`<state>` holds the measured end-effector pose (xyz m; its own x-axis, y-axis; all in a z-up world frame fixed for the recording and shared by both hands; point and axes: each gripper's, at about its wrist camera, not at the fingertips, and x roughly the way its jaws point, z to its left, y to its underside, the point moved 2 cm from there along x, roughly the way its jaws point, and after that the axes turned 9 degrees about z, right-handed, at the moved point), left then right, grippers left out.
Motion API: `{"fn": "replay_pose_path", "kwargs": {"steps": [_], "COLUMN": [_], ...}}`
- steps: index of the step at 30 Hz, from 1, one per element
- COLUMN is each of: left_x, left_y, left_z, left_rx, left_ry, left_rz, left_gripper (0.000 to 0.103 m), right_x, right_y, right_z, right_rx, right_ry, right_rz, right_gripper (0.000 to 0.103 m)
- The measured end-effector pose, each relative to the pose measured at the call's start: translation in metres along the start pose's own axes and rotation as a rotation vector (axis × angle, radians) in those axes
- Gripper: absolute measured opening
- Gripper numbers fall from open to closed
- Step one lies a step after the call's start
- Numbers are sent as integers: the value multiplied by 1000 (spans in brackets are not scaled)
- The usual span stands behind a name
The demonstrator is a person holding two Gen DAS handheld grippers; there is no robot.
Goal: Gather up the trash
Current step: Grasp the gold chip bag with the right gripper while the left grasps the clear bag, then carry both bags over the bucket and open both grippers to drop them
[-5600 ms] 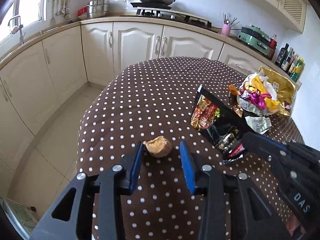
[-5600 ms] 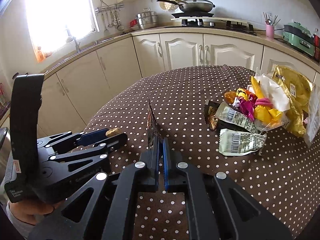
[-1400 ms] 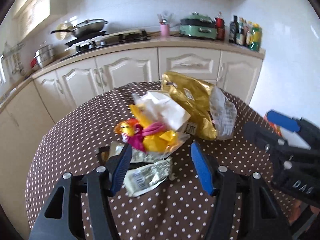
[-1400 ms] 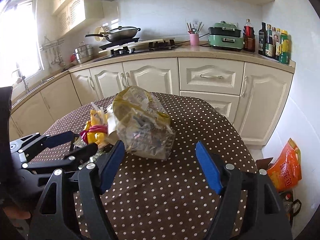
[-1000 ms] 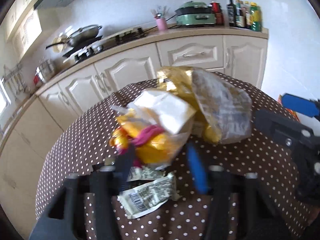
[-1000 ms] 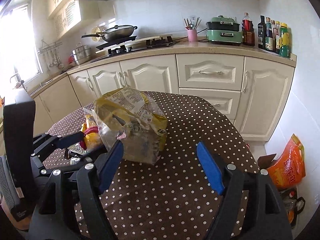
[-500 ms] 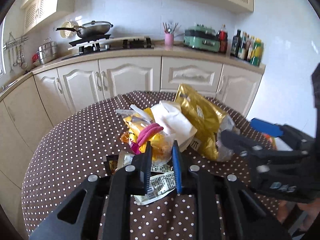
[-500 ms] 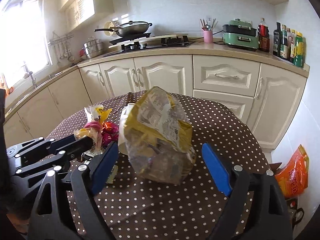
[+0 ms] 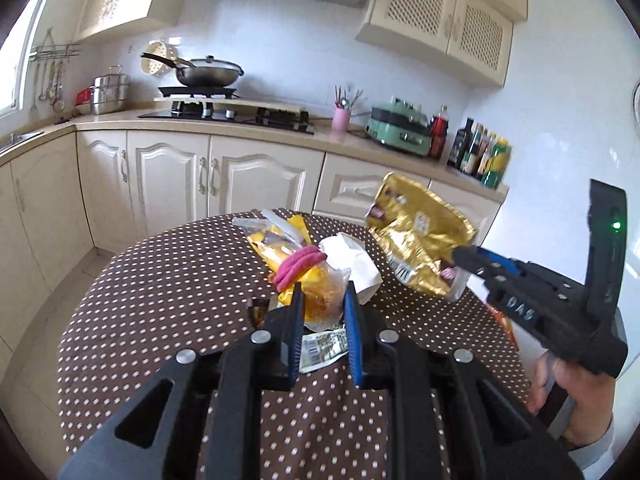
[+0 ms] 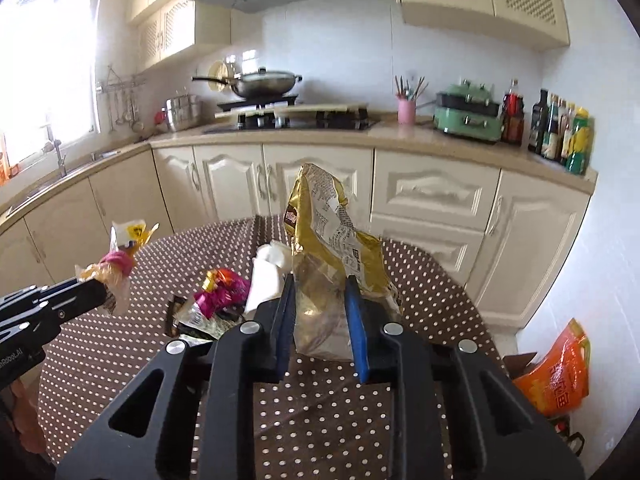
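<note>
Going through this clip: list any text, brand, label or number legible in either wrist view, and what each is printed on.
"DAS", seen upside down: white letters on the right gripper body, left wrist view.
Partial white lettering on the left gripper body: not legible.
Gold snack bag: dense print and white label, too small to read.
Orange bag on the floor: large characters, blurred.
Barcoded wrapper: bars only, digits unreadable.
Counter bottles: labels unreadable.

At the right of my left wrist view, the right gripper (image 9: 466, 258) carries white letters, upside down, reading "DAS". The gold bag (image 10: 332, 240) shows print and a barcode, too small for me to read.
</note>
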<state>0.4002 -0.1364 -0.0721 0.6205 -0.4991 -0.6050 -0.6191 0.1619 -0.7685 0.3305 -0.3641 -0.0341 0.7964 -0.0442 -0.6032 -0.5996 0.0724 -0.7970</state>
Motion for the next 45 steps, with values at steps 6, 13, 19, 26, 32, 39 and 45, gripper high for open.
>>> {"fn": "replay_pose_path", "kwargs": {"steps": [6,13,19,26,32,39,45], "left_x": [-54,-122,-180,-213,-207,-166,-131], "left_y": [18,62,111,177,231,282,300], "left_z": [25,86,158,234,287,335,363], "left_rx": [-47,-152,-281,-415,-515,-619,-665], "left_ry": [-12,-105,-208,-316,-352,-347,-347], "left_rz": [-54,-86,-95,-56,12,120,182], "left_gripper": [18,18,18,18,18,18,21], "right_x": [-42,-56,-57,-37,-5,45,79], "right_y": [-1,20,53,99,148,193,212], "right_z": [55,170,278,379,436,459,463], "right_rx": [-63,-193,-300,-396,-454,-502,-513], "right_ry": [-102,-286,-443,-562,-587,-546,-486], "right_rz": [-45,-10,54,178,301,418,469], "right_gripper": [21,20,20,20,20,20,20]}}
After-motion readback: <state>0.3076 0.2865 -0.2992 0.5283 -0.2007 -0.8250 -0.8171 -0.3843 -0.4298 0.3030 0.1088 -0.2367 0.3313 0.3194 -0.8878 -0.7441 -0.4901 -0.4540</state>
